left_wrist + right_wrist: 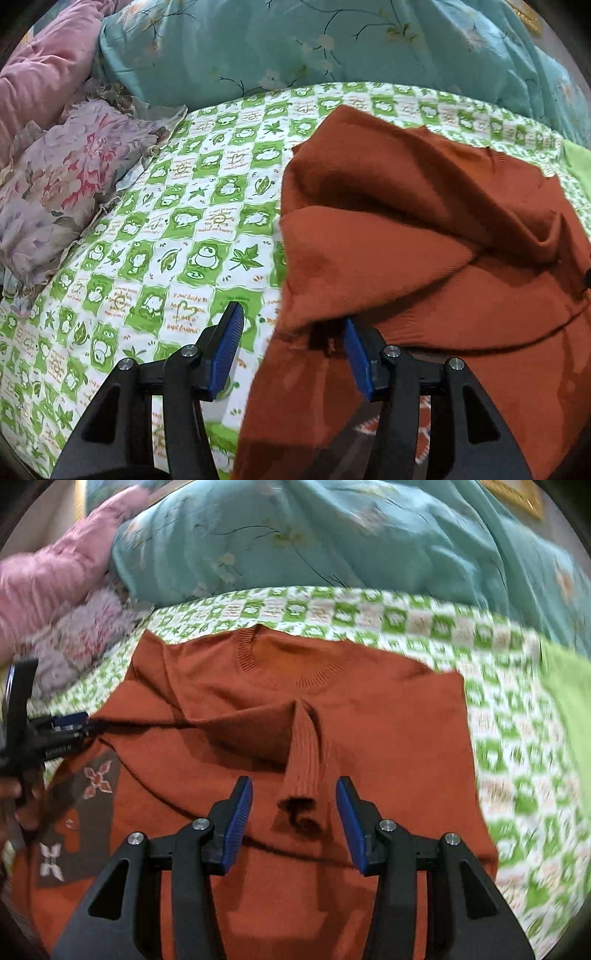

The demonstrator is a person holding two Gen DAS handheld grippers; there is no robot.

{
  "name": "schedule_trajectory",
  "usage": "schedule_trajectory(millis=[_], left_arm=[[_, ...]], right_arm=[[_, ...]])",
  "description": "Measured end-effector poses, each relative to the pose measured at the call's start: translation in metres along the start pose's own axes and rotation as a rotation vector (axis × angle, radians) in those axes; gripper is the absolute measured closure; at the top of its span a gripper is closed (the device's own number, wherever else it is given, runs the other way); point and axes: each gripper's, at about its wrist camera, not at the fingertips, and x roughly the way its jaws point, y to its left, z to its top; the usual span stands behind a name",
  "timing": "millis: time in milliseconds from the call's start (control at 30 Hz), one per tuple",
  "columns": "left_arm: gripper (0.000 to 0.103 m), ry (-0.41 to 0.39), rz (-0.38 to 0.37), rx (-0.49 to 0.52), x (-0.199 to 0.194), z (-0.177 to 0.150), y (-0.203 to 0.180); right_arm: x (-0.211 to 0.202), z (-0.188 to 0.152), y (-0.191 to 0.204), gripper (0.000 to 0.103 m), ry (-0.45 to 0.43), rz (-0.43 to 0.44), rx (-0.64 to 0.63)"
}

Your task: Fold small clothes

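Currently the rust-orange sweater (295, 709) lies spread on the green-and-white checked bedsheet (155, 221), neckline (280, 664) at the far side, hem toward the near side. Its long axis runs near to far.

Right gripper (294, 805): jaws about half open, nothing clamped. A ribbed sleeve cuff (303, 775) lies folded across the body and sits directly between the blue pads (236, 823), but neither pad presses on it. The cuff points toward the gripper, the sleeve running away from it to the far side.

Left gripper (291, 332): jaws also about half open. Its right-hand pad sits against or under the sweater's left edge; the left-hand pad is over bare sheet. No grip visible. From the right wrist view this gripper shows at the far left (70, 723), at the garment's left edge, with part of the person's hand (22, 805) below it.

Judgement: the right gripper is nearer the cuff; the left is nearer the side edge, so the next fold probably starts there.

Writing: the sheet carries small printed English captions (188, 310); only fragments resemble "lucky to have you", not fully legible. White lettering on the left gripper body is too blurred to read. The sweater has a brown panel (81, 812) with white flower motifs, no readable label.
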Motion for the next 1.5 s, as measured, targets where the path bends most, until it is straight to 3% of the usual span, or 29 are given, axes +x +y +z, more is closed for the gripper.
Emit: schedule_trajectory(millis=[33,67,100,133,233,267,333,400,567,667,767,833,933,1000,1033,1067,1100,1167,1300,1500], left_arm=[[0.049,0.004,0.002,-0.006,0.003,0.001,0.001],[0.049,0.008,0.003,-0.012,0.007,0.003,0.003],[0.049,0.008,0.006,-0.022,0.008,0.004,0.006],[0.049,0.005,0.009,-0.031,0.009,0.005,0.009],[0.047,0.007,0.01,-0.068,0.014,0.01,0.022],[0.047,0.01,0.009,-0.083,0.015,0.01,0.027],[0.047,0.013,0.015,-0.105,0.016,0.011,0.032],[0.047,0.016,-0.003,-0.133,0.017,0.01,0.038],[0.046,0.016,-0.01,-0.129,0.019,0.009,0.035],[0.046,0.022,-0.001,-0.121,0.019,0.008,0.033],[0.046,0.024,-0.015,-0.115,0.017,0.007,0.035],[0.046,0.041,-0.018,-0.099,0.019,0.004,0.034],[0.045,0.052,-0.023,-0.091,0.017,0.001,0.035],[0.046,0.07,-0.063,-0.087,0.011,-0.001,0.036],[0.046,0.068,-0.118,-0.092,0.004,-0.002,0.038],[0.046,0.061,-0.183,-0.102,-0.004,-0.002,0.041],[0.045,0.055,-0.226,-0.108,-0.011,-0.001,0.044],[0.034,0.032,-0.297,-0.121,-0.025,0.005,0.049],[0.022,0.04,-0.344,-0.148,-0.016,0.037,0.051],[0.022,0.195,-0.366,-0.166,0.078,0.101,0.035]], right_arm=[[0.005,0.001,0.001,0.064,0.019,-0.006,-0.012],[0.011,0.0,-0.001,0.089,0.053,-0.004,-0.012],[0.013,0.0,-0.005,0.096,0.071,0.006,0.003],[0.012,0.001,-0.01,0.096,0.075,0.027,0.03],[-0.019,0.011,-0.055,0.096,0.009,0.304,0.311],[-0.03,0.014,-0.069,0.097,-0.024,0.323,0.369],[-0.049,0.021,-0.1,0.097,-0.086,0.294,0.446],[-0.053,0.023,-0.124,0.099,-0.094,0.215,0.484],[-0.012,0.012,-0.174,0.099,-0.009,0.136,0.649],[0.009,0.005,-0.171,0.097,0.049,0.079,0.642],[0.009,-0.004,-0.167,0.096,0.042,0.095,0.649],[0.006,-0.012,-0.16,0.092,0.047,0.107,0.649],[0.006,-0.019,-0.15,0.077,0.063,0.119,0.621],[0.01,-0.022,-0.144,0.074,0.082,0.108,0.59],[0.012,-0.022,-0.141,0.074,0.084,0.099,0.572],[0.013,-0.021,-0.138,0.074,0.088,0.088,0.542],[0.012,-0.02,-0.137,0.083,0.087,0.082,0.526],[0.009,-0.018,-0.136,0.103,0.084,0.093,0.512],[0.002,-0.013,-0.132,0.103,0.063,0.069,0.467],[0.001,-0.012,-0.121,0.102,0.067,0.064,0.444]])
